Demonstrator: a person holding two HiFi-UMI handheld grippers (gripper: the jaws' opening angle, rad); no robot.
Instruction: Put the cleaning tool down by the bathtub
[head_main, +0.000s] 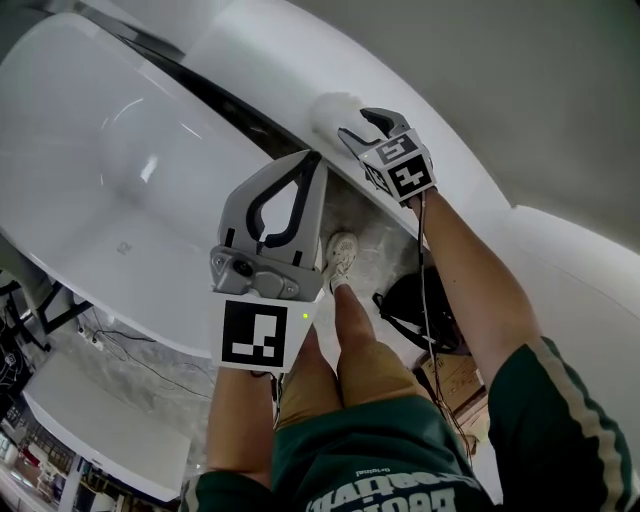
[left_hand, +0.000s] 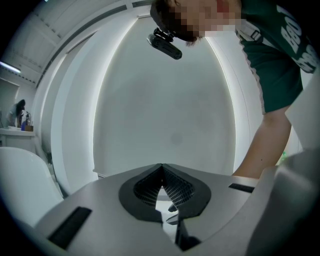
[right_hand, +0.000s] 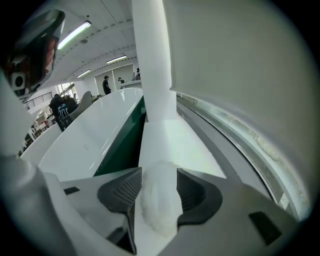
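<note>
The fluffy white cleaning tool (right_hand: 158, 207) is pinched between the right tongs (head_main: 353, 127), low over the white ledge (right_hand: 167, 142) that runs along the far rim of the bathtub (head_main: 105, 160). Whether it touches the ledge cannot be told. The left tongs (left_hand: 161, 169) are clenched tip to tip on nothing, raised above the person's legs (head_main: 350, 345) beside the tub's near rim, apart from the tool.
</note>
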